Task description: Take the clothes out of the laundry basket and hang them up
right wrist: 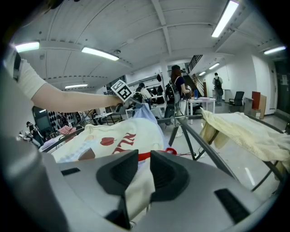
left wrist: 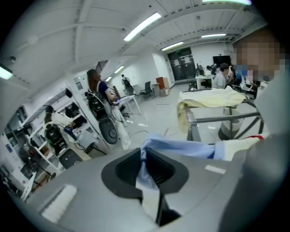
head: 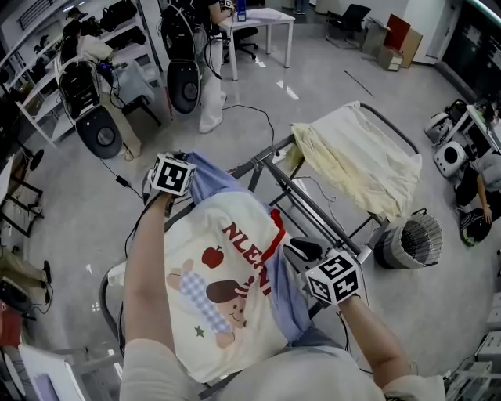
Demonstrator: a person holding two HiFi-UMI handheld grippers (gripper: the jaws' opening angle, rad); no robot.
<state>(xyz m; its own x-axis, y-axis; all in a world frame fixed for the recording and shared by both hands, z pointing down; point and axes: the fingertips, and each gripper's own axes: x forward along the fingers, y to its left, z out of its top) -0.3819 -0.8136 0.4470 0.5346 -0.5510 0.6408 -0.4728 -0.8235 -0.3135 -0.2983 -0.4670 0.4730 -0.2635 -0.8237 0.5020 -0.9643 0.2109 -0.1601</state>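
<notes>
A cream T-shirt (head: 227,274) with red letters, an apple print and blue sleeves is stretched between my two grippers above the metal drying rack (head: 307,202). My left gripper (left wrist: 144,156) is shut on a fold of its blue cloth (left wrist: 181,147) at the far upper end. At the near right my right gripper (right wrist: 144,164) is shut on the cream hem (right wrist: 136,190) beside the red collar trim. In the head view the left gripper (head: 182,175) is raised at upper left and the right gripper (head: 304,252) sits lower right. A pale yellow cloth (head: 360,153) hangs over the rack's far end.
A round wire bin (head: 409,241) stands on the floor right of the rack. Black speakers (head: 100,129) and shelving line the left side, with cables across the floor. A white table (head: 262,19) is at the back. A white curved rim (head: 109,276) shows at lower left.
</notes>
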